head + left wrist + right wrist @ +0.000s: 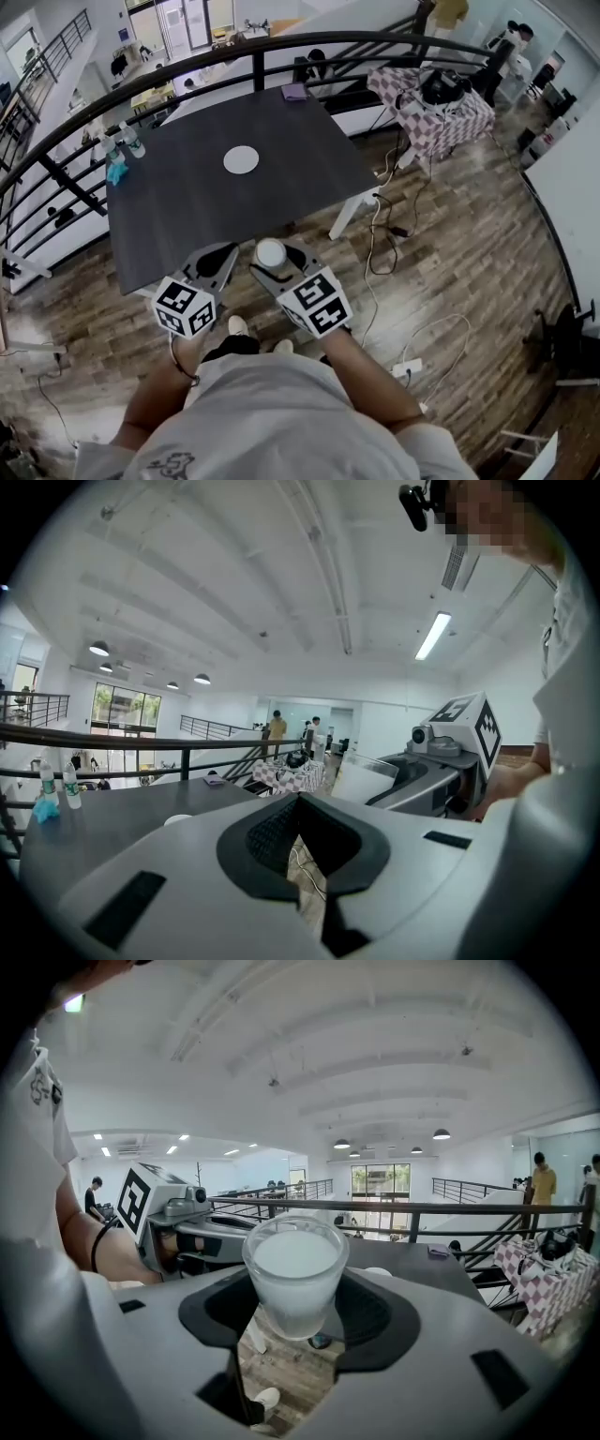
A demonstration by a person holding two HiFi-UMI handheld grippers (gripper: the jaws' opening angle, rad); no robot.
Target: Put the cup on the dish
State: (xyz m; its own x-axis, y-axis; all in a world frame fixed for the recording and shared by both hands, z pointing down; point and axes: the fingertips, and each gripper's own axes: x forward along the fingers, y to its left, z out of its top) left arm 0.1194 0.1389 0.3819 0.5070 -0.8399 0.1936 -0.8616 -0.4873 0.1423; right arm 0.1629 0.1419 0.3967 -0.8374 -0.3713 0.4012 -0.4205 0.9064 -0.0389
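The person (272, 412) stands at the near edge of the table (178, 225), a gripper in each hand, both held just off that edge above the wood floor (450, 262).

The right gripper (272, 264) has its jaws part-way open and pressed on the sides of the cup (295, 1274). The cup is frosted and upright, clear of the table. In the right gripper view the floor shows below it.

The left gripper (300, 806) is just beside the right one, on its left. Its jaws are drawn together at the tips, with only a thin slit between the pads (272, 836) – nothing is in them.

The dish (241, 159) is small, round and white. It lies flat near the middle of the table, a little toward the far edge, and is bare. It is well apart from the cup.

At the table's far left corner stand two bottles (129, 141), with a blue cloth (115, 172) touching or just beside them, toward the near side. A small purple thing (294, 92) lies at the far edge, near the far right corner.

Beyond the far edge a dark rail (281, 42) curves round – past it, to the right, is a checked table (441, 117) with dark gear on it, and people stand further off.
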